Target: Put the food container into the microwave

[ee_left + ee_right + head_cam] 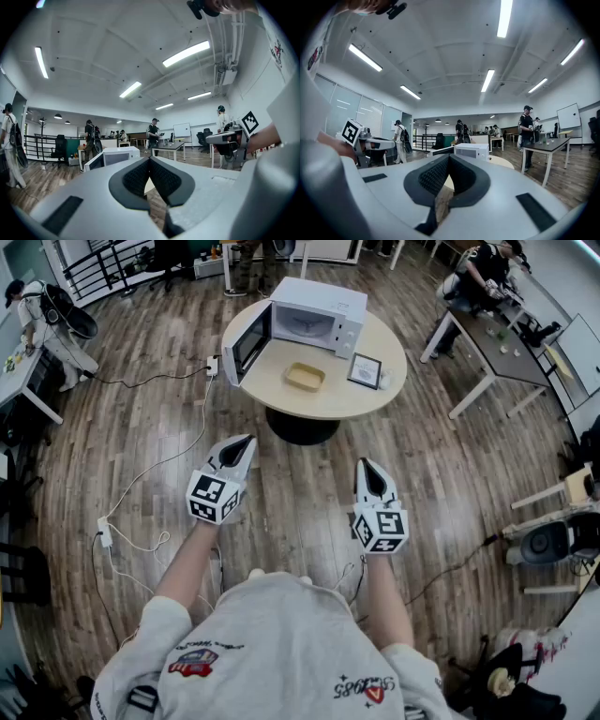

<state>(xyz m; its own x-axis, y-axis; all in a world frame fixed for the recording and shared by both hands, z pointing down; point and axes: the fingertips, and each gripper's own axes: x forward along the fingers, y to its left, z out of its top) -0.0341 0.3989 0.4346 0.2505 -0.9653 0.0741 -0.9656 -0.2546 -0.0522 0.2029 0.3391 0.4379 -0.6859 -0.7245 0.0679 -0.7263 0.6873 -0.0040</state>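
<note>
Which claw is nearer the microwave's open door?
Left. The left claw sits almost straight back from the door; the right claw is off to its right, farther away.

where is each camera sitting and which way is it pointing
Head view: on the person's head, looking steeply down at the floor and the round table with the microwave and food container; shows their arms, shirt, left gripper and right gripper.
Left gripper view: on the left gripper, looking level along its shut jaws toward the microwave; the right gripper shows at right.
Right gripper view: on the right gripper, level along its shut jaws toward the microwave; the left gripper shows at left.
Shared: all three see the microwave.
</note>
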